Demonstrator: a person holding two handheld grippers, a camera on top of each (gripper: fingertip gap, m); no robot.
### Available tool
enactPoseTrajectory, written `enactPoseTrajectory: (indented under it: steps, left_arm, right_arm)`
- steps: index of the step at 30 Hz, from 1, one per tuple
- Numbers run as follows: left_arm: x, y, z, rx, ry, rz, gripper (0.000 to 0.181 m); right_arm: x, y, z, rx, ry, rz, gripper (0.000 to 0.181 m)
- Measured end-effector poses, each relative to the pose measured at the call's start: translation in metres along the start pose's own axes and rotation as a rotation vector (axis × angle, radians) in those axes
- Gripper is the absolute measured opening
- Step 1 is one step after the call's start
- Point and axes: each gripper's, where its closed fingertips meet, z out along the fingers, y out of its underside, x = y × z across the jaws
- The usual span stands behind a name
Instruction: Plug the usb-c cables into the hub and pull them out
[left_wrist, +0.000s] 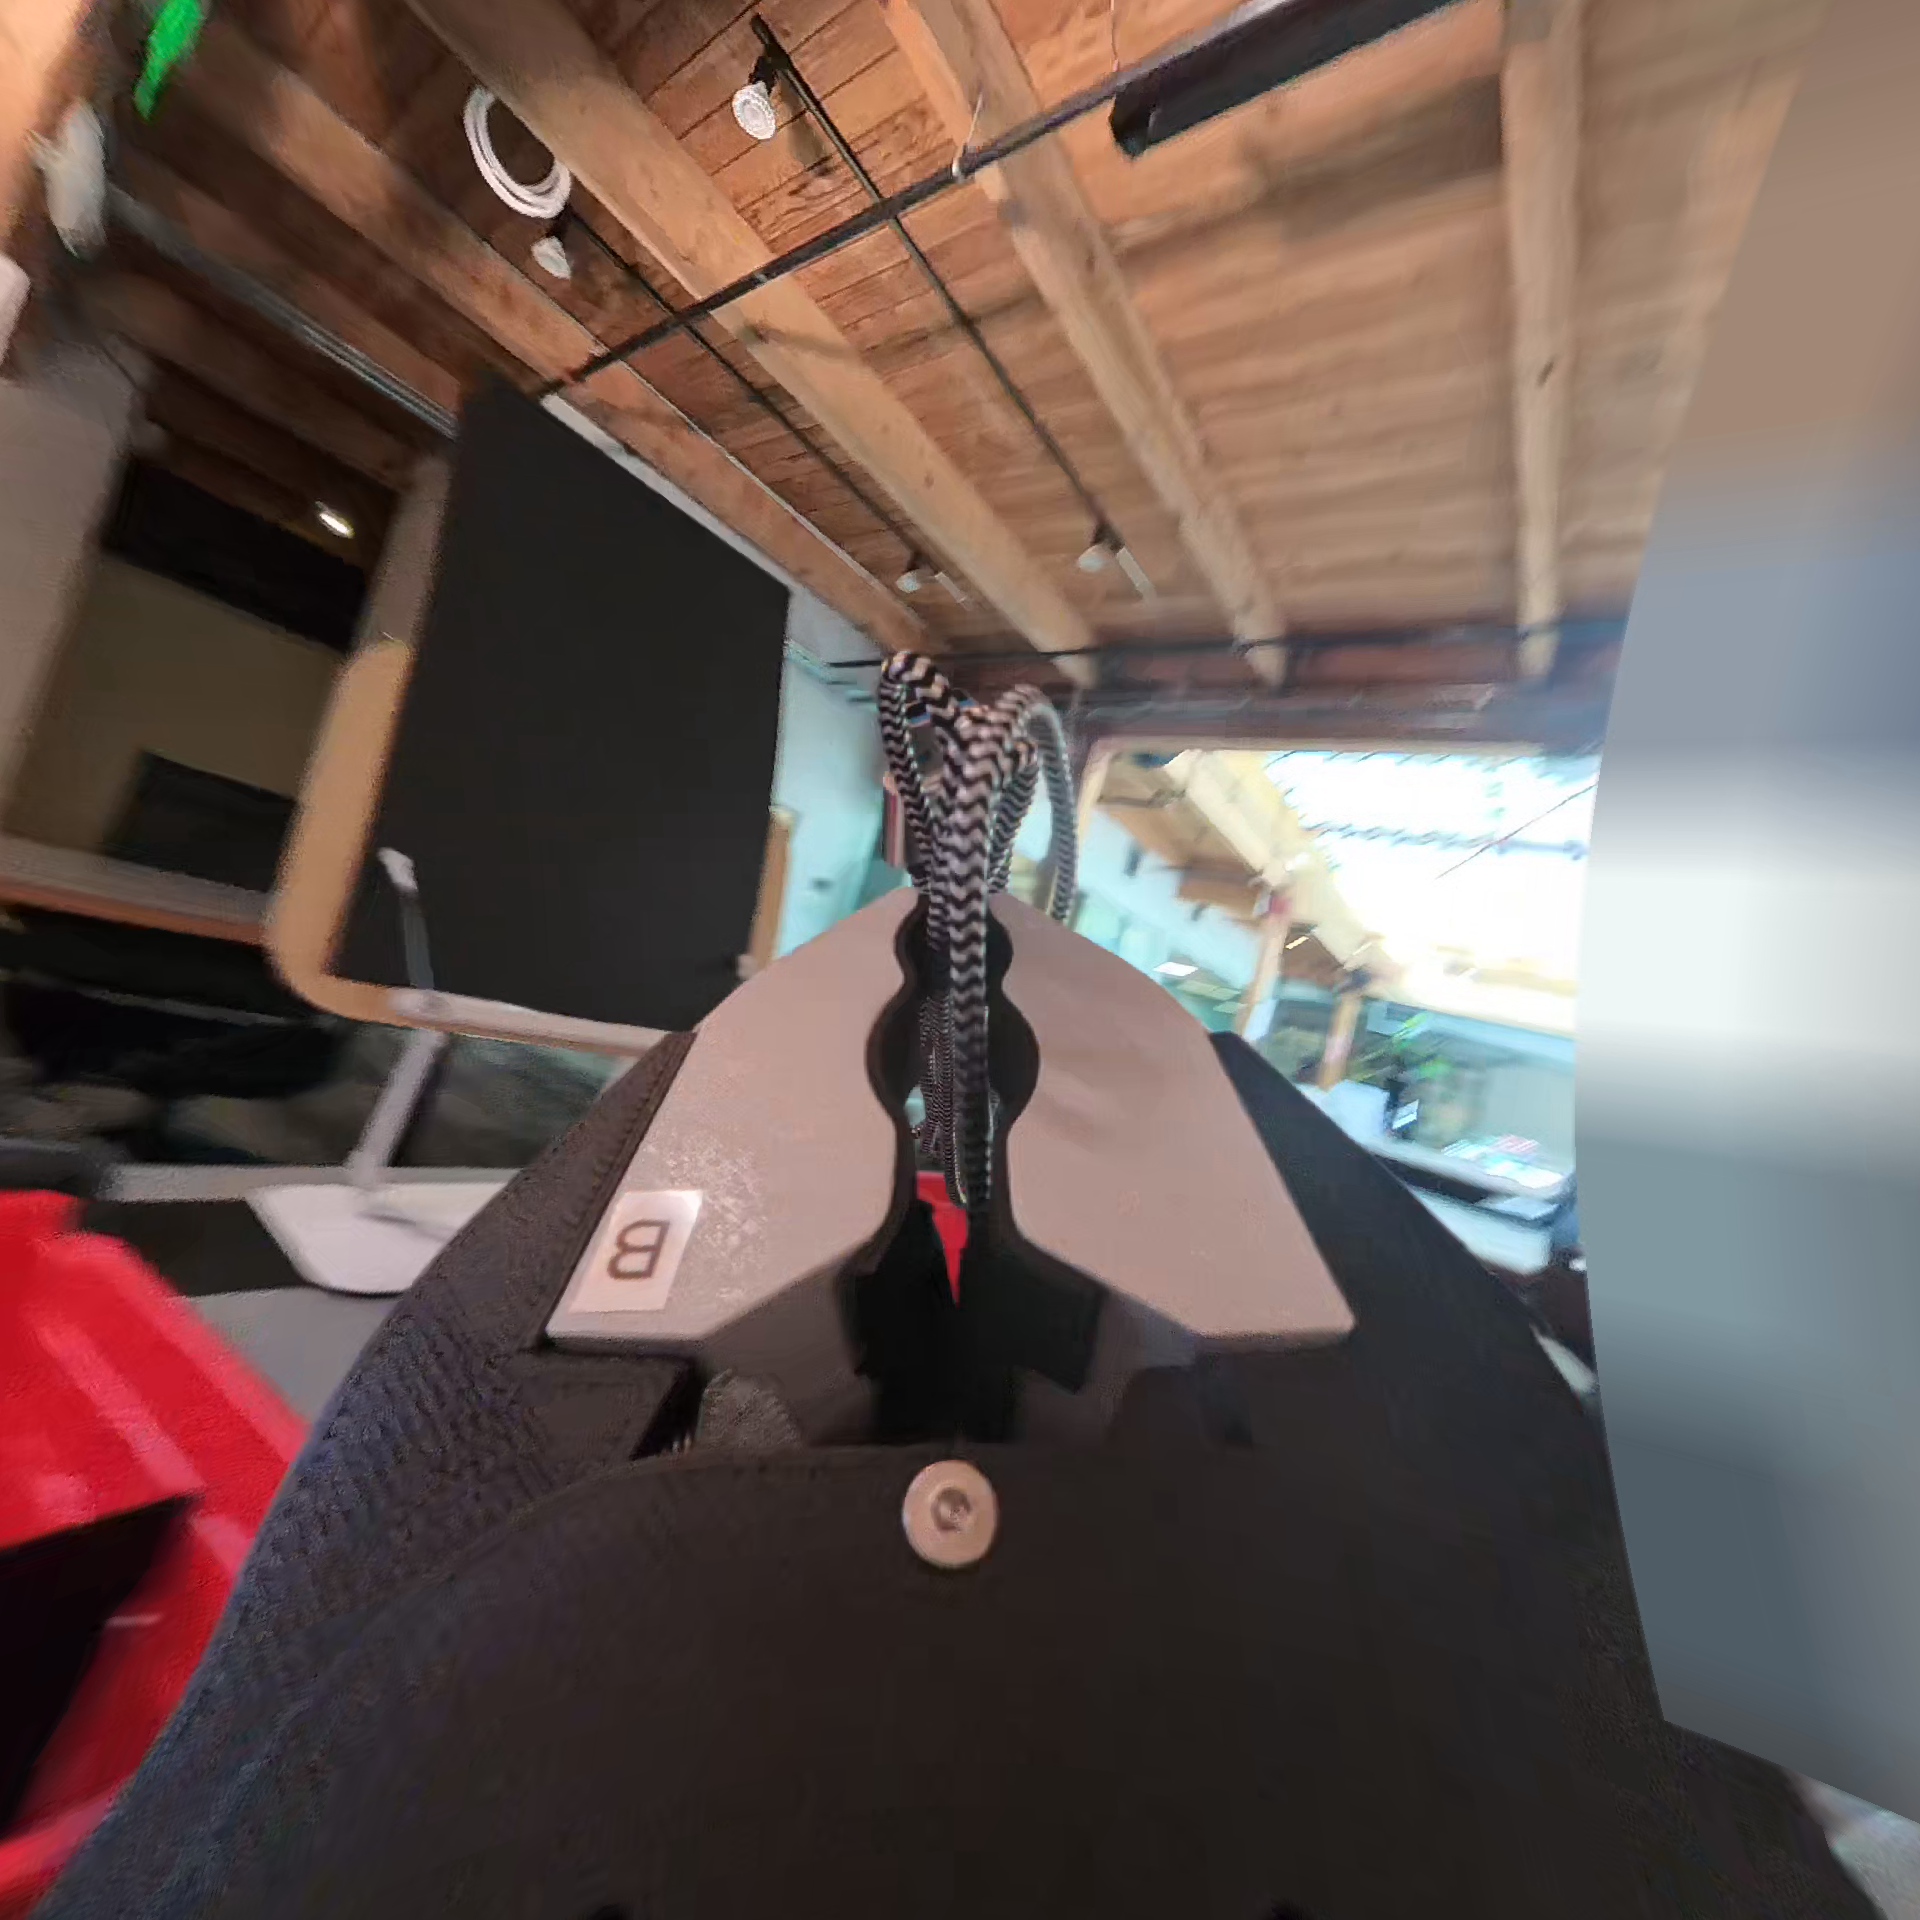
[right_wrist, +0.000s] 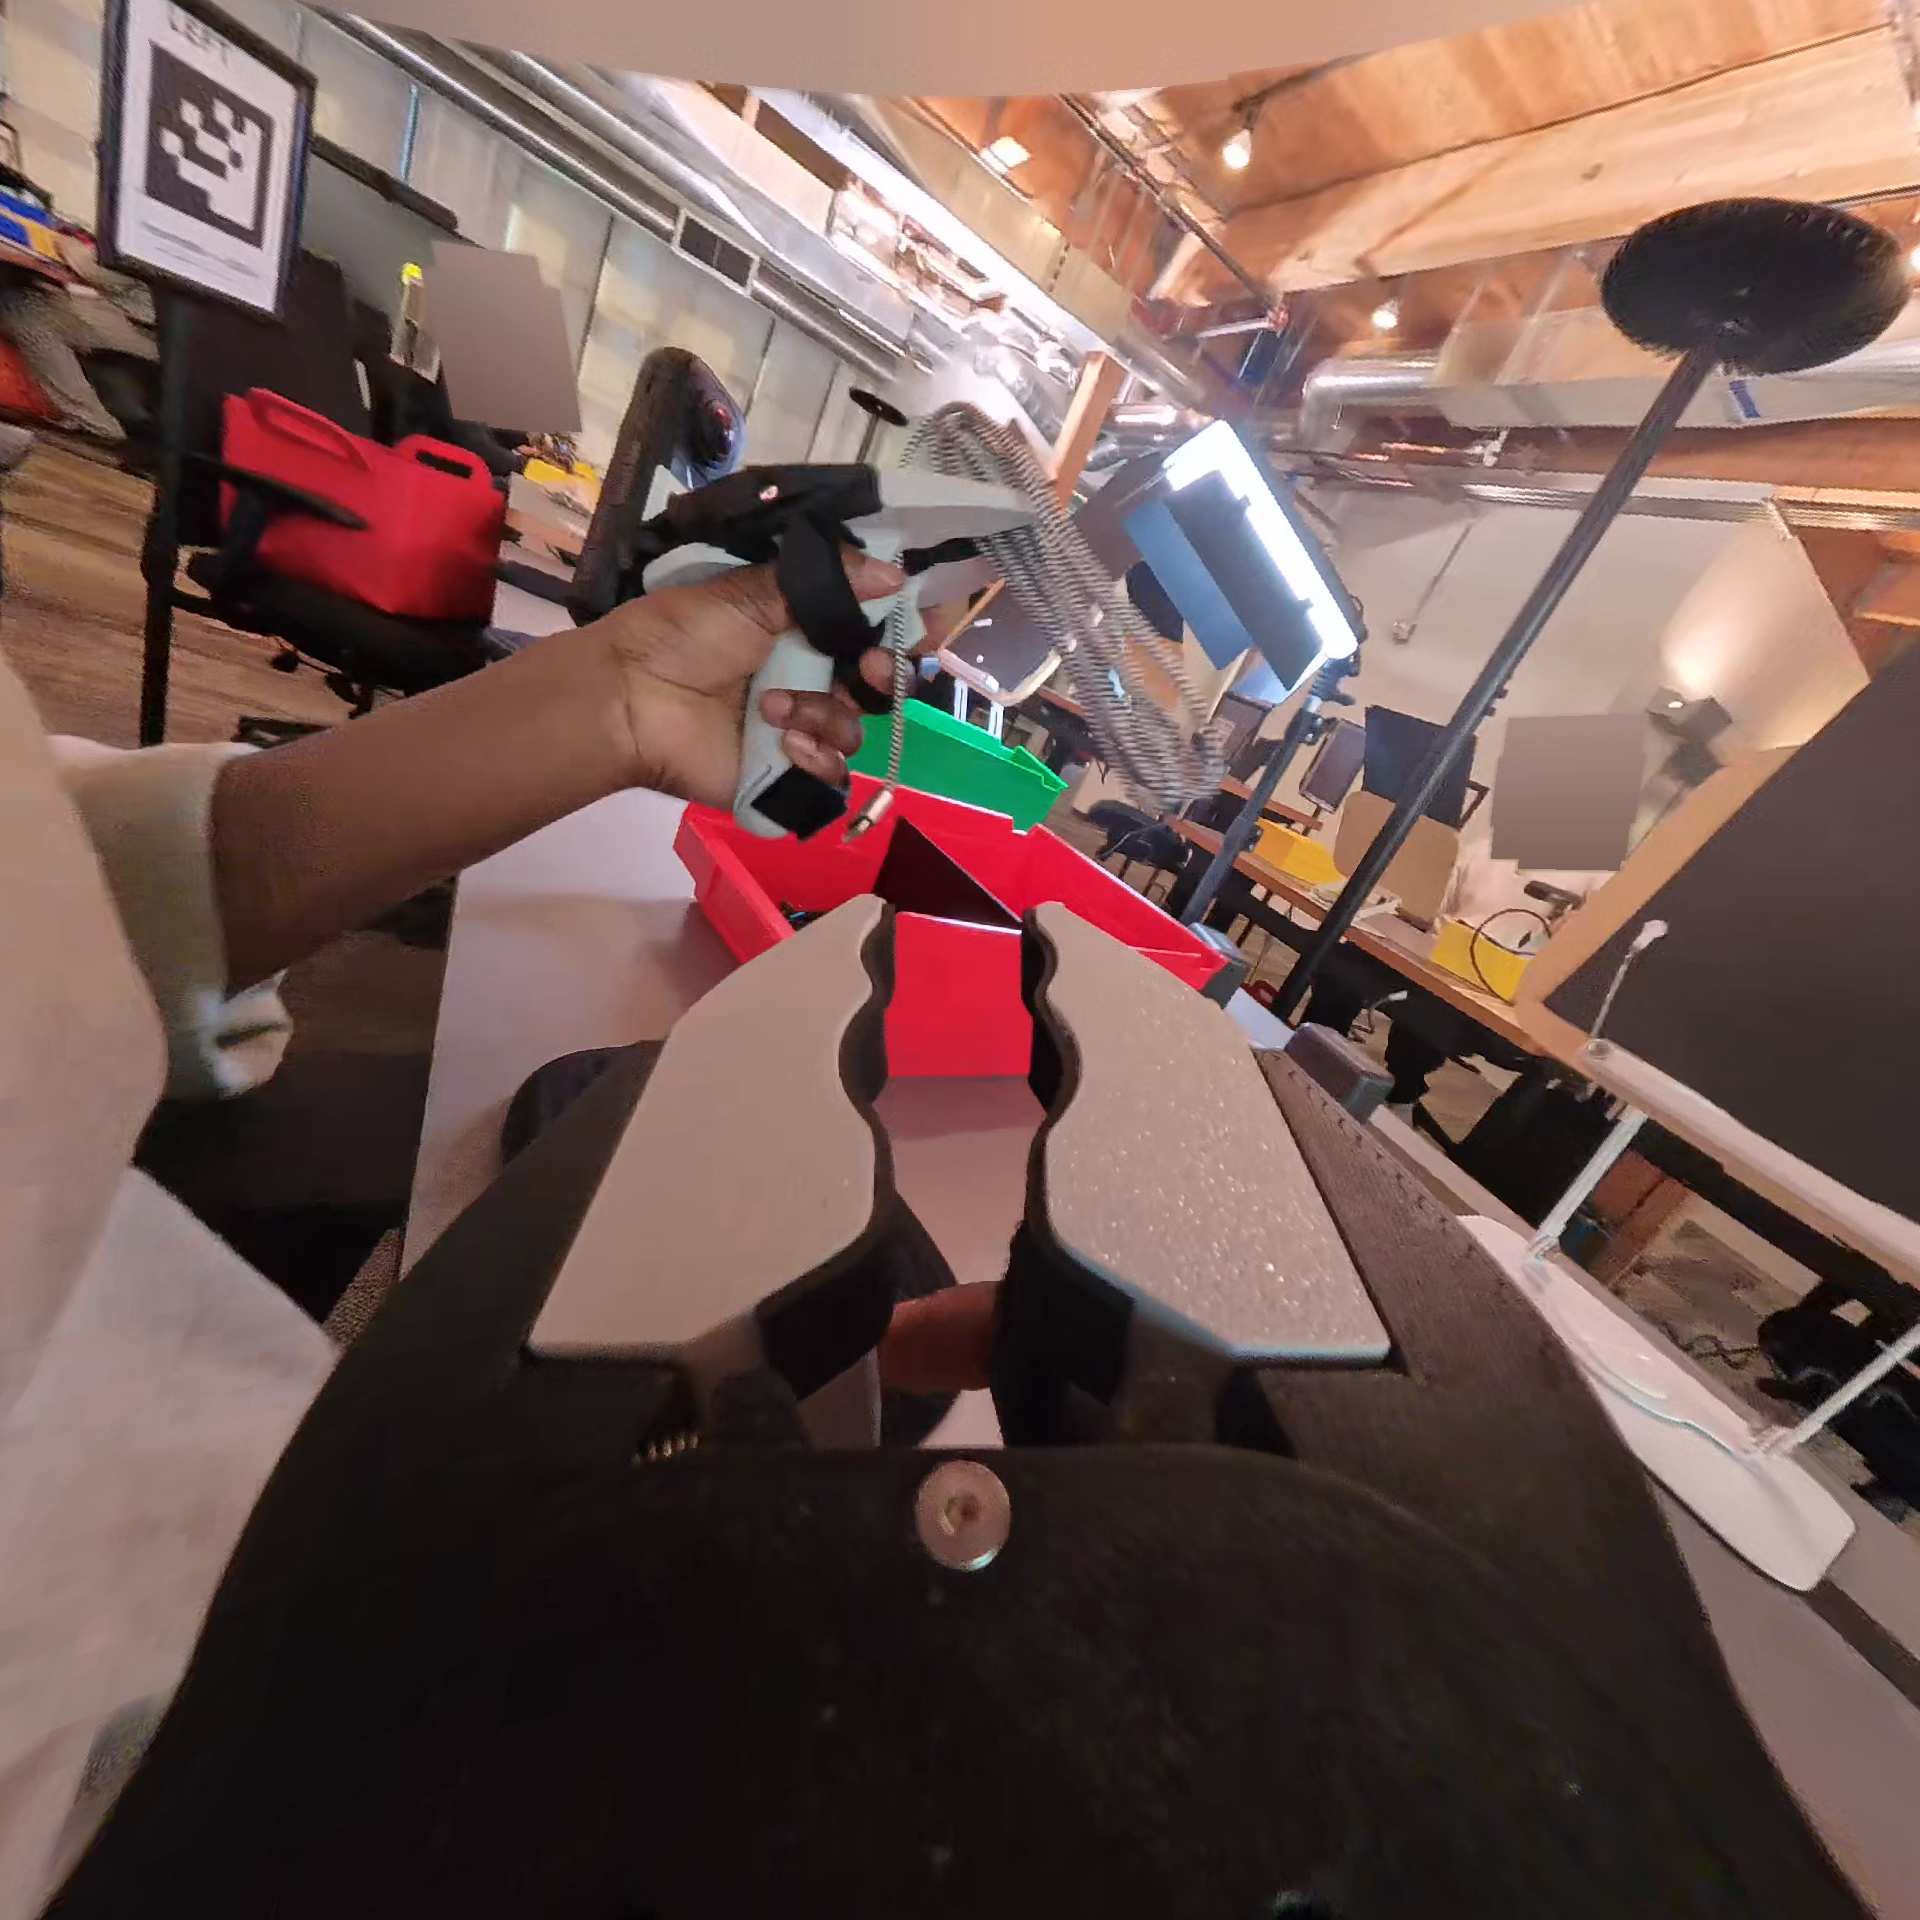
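White sticker (left_wrist: 636, 1250) on left tool (left_wrist: 956, 935) clamping braided cables (left_wrist: 951, 790)

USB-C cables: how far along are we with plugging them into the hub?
Done: the left gripper is shut on the braided cables, lifted above the red bin, with one plug dangling. In hand: that bundle only; the right gripper is open and holds nothing. Left: no hub is visible in either view, so the plugging and unplugging seem still ahead.

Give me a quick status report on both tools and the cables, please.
Left tool shut on braided cables, lifted high. Right tool open, empty, facing red bin. No hub in view.
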Motion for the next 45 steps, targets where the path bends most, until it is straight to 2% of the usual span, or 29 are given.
enactPoseTrajectory:
  steps: [3,6,9,14,16,18,21,23,26,30,31,33,35,38,42,45]
  left_arm:
    - [0.019,0.026,0.010,0.056,0.063,-0.214,0.005]
    - [0.027,0.042,0.018,0.095,0.090,-0.304,0.005]
    - [0.030,0.048,0.021,0.128,0.094,-0.332,0.004]
    - [0.039,0.053,0.024,0.131,0.107,-0.295,0.004]
    - [0.043,0.055,0.025,0.132,0.120,-0.301,0.005]
    - [0.045,0.059,0.025,0.128,0.122,-0.312,0.005]
    - [0.038,0.067,0.023,0.113,0.073,-0.290,0.005]
    - [0.025,0.078,0.019,0.080,-0.016,-0.259,0.005]
    - [0.001,0.100,0.011,0.003,-0.172,-0.219,0.005]
    - [-0.011,0.129,0.004,-0.142,-0.230,-0.254,0.014]
    - [-0.015,0.136,0.002,-0.177,-0.232,-0.266,0.022]
    - [-0.022,0.149,-0.002,-0.279,-0.227,-0.297,0.054]
    - [-0.017,0.160,-0.004,-0.400,-0.173,-0.301,0.064]
    - [-0.008,0.177,-0.013,-0.610,-0.140,-0.189,0.086]
    - [0.015,0.200,-0.033,-0.910,-0.023,-0.015,0.086]
    - [0.009,0.200,-0.046,-1.047,-0.051,0.190,0.078]
  right_arm:
    - [-0.020,0.014,0.026,-0.044,0.000,0.023,0.027]
    - [-0.024,0.021,0.037,-0.039,0.021,0.166,0.030]
    - [-0.012,0.020,0.035,0.012,0.065,0.368,0.030]
    - [-0.008,0.035,0.038,-0.046,0.076,0.466,0.030]
    - [-0.009,0.041,0.040,-0.081,0.082,0.481,0.025]
    - [-0.004,0.044,0.039,-0.084,0.114,0.461,0.006]
    - [0.003,0.046,0.034,-0.098,0.140,0.436,0.005]
    - [0.011,0.052,0.029,-0.138,0.175,0.400,0.005]
    - [0.024,0.060,0.021,-0.208,0.243,0.277,0.005]
    - [0.038,0.066,0.011,-0.273,0.304,0.155,0.005]
    - [0.041,0.067,0.009,-0.280,0.312,0.149,0.005]
    - [0.047,0.070,0.004,-0.290,0.330,0.156,0.005]
    - [0.053,0.072,0.000,-0.290,0.342,0.176,0.005]
    - [0.062,0.072,-0.008,-0.287,0.361,0.196,0.005]
    - [0.072,0.072,-0.016,-0.282,0.381,0.215,0.005]
    - [0.076,0.073,-0.021,-0.281,0.378,0.250,0.005]
